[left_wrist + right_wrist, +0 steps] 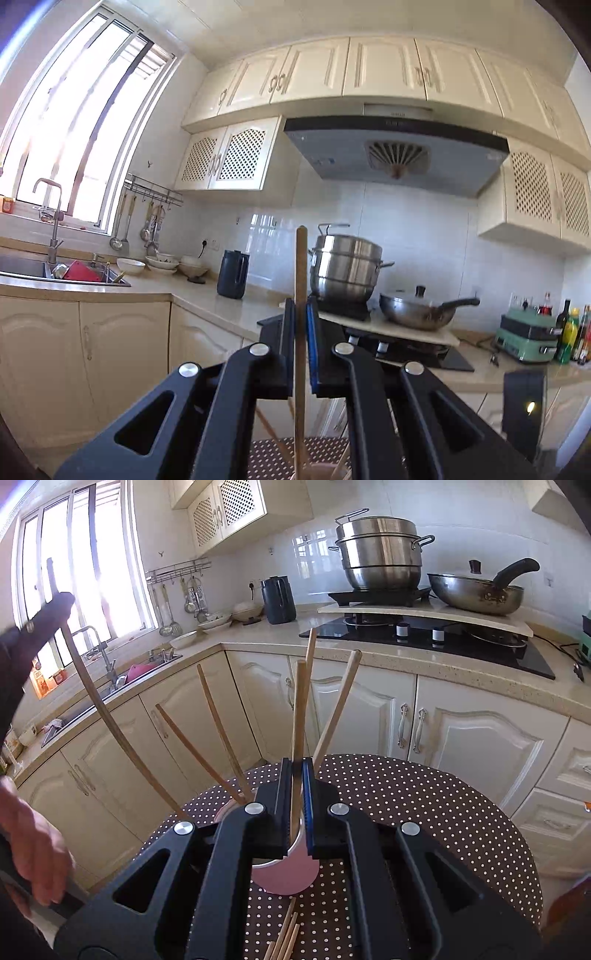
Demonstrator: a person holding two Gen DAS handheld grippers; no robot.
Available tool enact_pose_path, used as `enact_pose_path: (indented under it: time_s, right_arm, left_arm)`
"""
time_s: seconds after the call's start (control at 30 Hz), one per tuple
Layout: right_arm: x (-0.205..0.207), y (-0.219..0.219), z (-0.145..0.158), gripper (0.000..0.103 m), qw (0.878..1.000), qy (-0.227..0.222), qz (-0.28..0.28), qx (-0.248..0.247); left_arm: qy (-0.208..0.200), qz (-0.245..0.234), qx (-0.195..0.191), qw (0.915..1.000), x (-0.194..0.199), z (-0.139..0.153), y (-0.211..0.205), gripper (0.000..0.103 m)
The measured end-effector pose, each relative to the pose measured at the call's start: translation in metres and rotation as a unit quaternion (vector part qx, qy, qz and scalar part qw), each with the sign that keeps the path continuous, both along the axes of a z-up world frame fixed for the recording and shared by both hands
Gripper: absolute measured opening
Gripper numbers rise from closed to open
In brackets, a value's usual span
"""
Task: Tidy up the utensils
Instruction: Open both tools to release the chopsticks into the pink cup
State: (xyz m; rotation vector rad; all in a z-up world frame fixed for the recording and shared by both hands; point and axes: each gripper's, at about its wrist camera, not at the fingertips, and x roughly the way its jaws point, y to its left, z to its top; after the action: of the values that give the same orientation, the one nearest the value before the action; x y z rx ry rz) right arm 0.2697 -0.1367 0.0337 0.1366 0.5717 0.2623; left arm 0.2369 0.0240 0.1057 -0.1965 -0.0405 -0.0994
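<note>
The left gripper [300, 314] was clamped on a long wooden chopstick [301, 280] held upright, its lower end over the pink cup [286, 871]. Rightward, the right gripper [296, 775] pinched that cup's rim on the dotted table [424, 812].

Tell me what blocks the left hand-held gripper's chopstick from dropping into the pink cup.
The right hand-held gripper is clamped on the pink cup at its rim, and five chopsticks already fan out of its mouth. The held chopstick must thread between them.
</note>
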Motion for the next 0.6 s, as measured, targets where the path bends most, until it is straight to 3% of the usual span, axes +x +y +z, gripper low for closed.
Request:
enact_pose_path:
  time_s: [0.07,0.23,0.5,0.53,0.57,0.6]
  right_arm:
    - [0.002,-0.002,-0.003,0.006,1.000,0.004,-0.003,0.001]
    - [0.003,-0.005,-0.005,0.007,1.000,0.011,-0.003,0.001]
    - [-0.006,-0.007,-0.006,0.010,1.000,0.019,0.005,-0.012]
    - [-0.006,-0.009,-0.006,0.019,1.000,0.019,0.004,-0.011]
    - [-0.009,-0.011,-0.005,0.037,1.000,0.017,0.001,-0.009]
    - [-0.011,-0.013,-0.004,0.052,1.000,0.012,-0.005,-0.008]
  left_arm:
    - [-0.007,-0.003,-0.007,0.9999,0.003,0.004,-0.003,0.007]
    - [0.002,0.003,0.026,0.9997,0.020,-0.015,-0.022,0.007]
    - [0.088,0.001,0.056,0.9946,0.042,-0.053,-0.017,0.008]
    - [0.099,0.001,0.058,0.9934,0.042,-0.057,-0.016,0.010]
    - [0.106,0.002,0.061,0.9925,0.041,-0.060,-0.014,0.013]
    - [0.110,0.003,0.064,0.9919,0.038,-0.063,-0.013,0.026]
